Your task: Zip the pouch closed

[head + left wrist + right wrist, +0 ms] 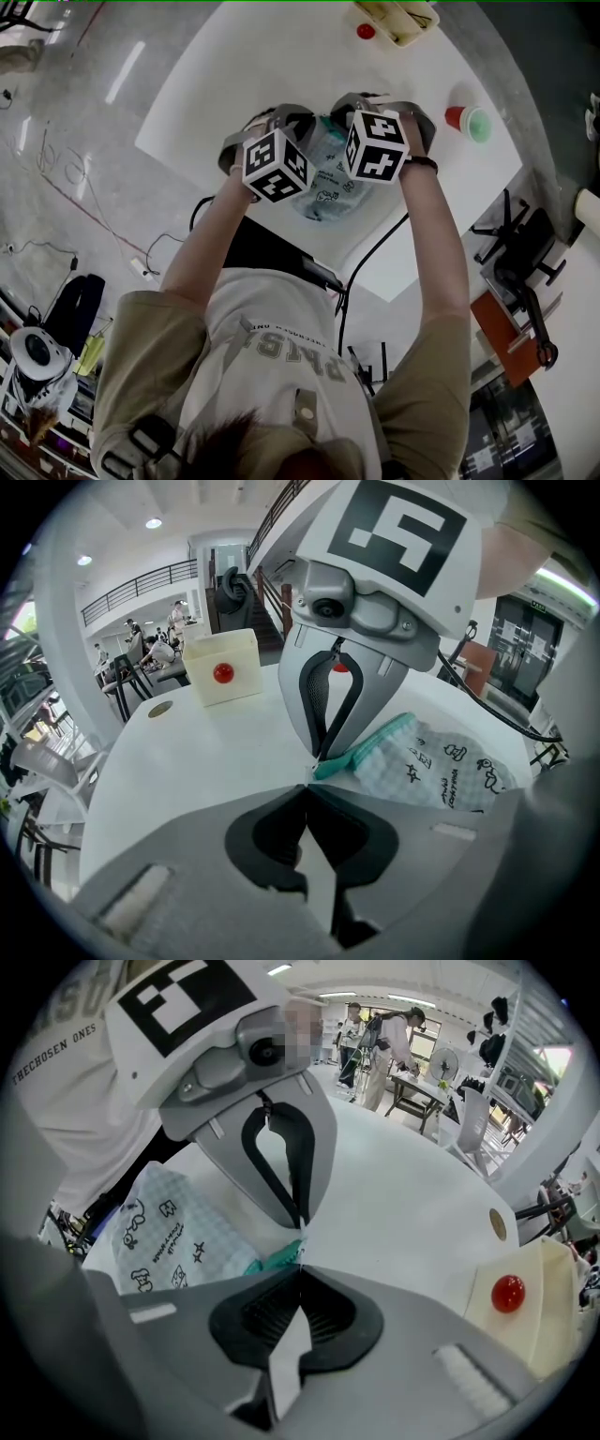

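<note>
I am pinching the teal zip (375, 742) end of the pouch (441, 771) with left gripper (307, 785) and right gripper (300, 1260) both clamped tip to tip, the pouch stretching back toward me.

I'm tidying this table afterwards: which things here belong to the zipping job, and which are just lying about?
Job: pouch, left tongs, right tongs, both shut on its teal zip end.
Lying about: cream box, red ball in it, red cup, green cup.
</note>
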The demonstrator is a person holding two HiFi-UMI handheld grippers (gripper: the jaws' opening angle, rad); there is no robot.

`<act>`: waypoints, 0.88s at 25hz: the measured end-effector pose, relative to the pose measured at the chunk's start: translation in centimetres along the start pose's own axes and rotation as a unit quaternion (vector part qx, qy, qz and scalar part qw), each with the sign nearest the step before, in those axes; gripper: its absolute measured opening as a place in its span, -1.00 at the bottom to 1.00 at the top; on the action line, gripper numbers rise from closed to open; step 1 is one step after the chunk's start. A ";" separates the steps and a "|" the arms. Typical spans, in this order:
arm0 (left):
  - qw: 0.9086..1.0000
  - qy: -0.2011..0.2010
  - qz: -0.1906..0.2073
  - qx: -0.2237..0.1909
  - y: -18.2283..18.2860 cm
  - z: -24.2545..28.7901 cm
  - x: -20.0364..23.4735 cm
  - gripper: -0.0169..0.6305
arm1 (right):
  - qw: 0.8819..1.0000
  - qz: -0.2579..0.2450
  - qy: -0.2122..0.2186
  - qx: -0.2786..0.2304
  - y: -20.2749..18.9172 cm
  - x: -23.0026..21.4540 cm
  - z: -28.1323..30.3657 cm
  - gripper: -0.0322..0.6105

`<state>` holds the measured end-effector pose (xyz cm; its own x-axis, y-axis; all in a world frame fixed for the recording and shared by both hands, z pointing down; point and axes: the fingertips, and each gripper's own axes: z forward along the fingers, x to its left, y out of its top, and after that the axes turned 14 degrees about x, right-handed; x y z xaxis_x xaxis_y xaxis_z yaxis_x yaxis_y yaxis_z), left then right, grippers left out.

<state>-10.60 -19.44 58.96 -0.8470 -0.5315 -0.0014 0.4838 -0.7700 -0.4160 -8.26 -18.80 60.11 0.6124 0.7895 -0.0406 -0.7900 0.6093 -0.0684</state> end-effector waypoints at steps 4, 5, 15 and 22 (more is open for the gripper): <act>1.000 -0.001 -0.003 0.000 0.0 0.1 -0.1 -0.91 | 1.000 0.007 -0.012 -0.002 -0.2 0.2 0.1 -0.89; 1.000 -0.002 -0.004 0.000 0.0 0.1 -0.1 -0.91 | 1.000 0.009 -0.013 -0.001 -0.3 0.2 0.0 -0.89; 1.000 0.002 -0.012 0.001 0.0 0.3 0.0 -0.91 | 1.000 0.021 -0.016 -0.005 -1.3 1.1 0.1 -0.89; 1.000 0.007 -0.013 0.005 0.0 0.2 -0.1 -0.91 | 0.999 0.030 -0.021 -0.011 -1.9 1.7 0.0 -0.89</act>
<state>-10.47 -19.49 59.11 -0.8622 -0.5066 -0.0039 0.4640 -0.7864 -0.4078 -5.74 -18.66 60.15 0.5615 0.8275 -0.0038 -0.8243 0.5590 -0.0897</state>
